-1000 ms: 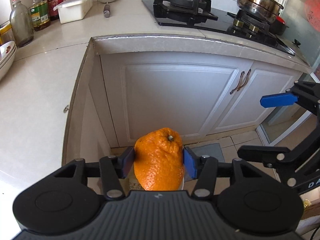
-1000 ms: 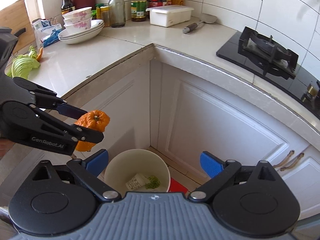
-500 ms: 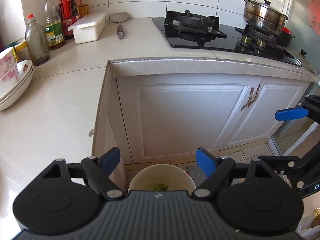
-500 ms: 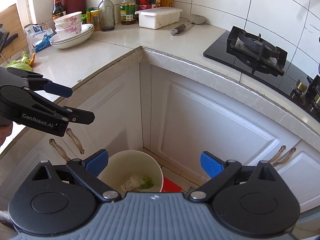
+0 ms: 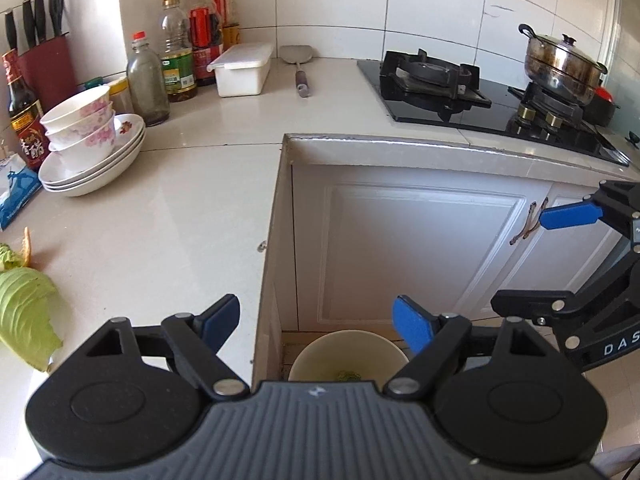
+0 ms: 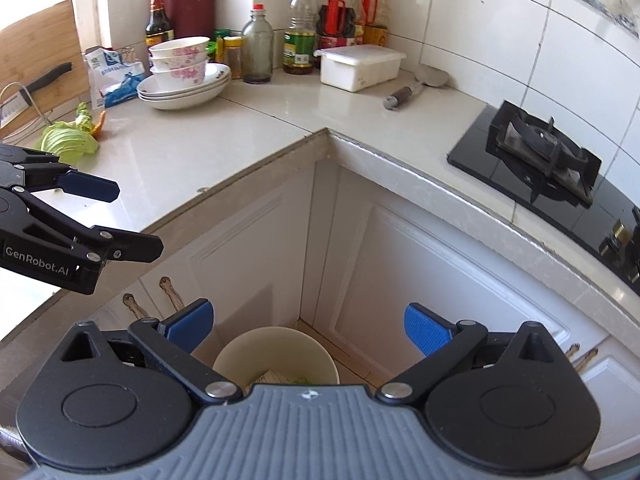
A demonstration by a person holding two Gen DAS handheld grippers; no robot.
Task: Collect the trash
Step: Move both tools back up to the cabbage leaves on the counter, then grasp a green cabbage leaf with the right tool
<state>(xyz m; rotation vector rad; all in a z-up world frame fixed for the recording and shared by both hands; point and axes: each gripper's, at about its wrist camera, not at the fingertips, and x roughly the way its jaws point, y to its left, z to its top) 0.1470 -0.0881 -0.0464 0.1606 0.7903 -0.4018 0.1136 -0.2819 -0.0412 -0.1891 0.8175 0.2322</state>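
Trash bin [image 6: 276, 354]: paper scrap seen in right view only; both grippers [image 5: 316, 320] [image 6: 308, 322] spread apart, empty.

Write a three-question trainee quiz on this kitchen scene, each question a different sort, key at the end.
1. True or false: the left hand-held gripper holds nothing.
2. Which scrap lies on the counter near the cutting board? A) cabbage leaf B) eggshell C) tea bag
3. Fill in: the cream bin stands on the floor in the ____ where the two cabinet runs meet.

Key:
1. True; its jaws stand apart, empty.
2. A, the cabbage leaf, with a bit of orange peel beside it.
3. corner
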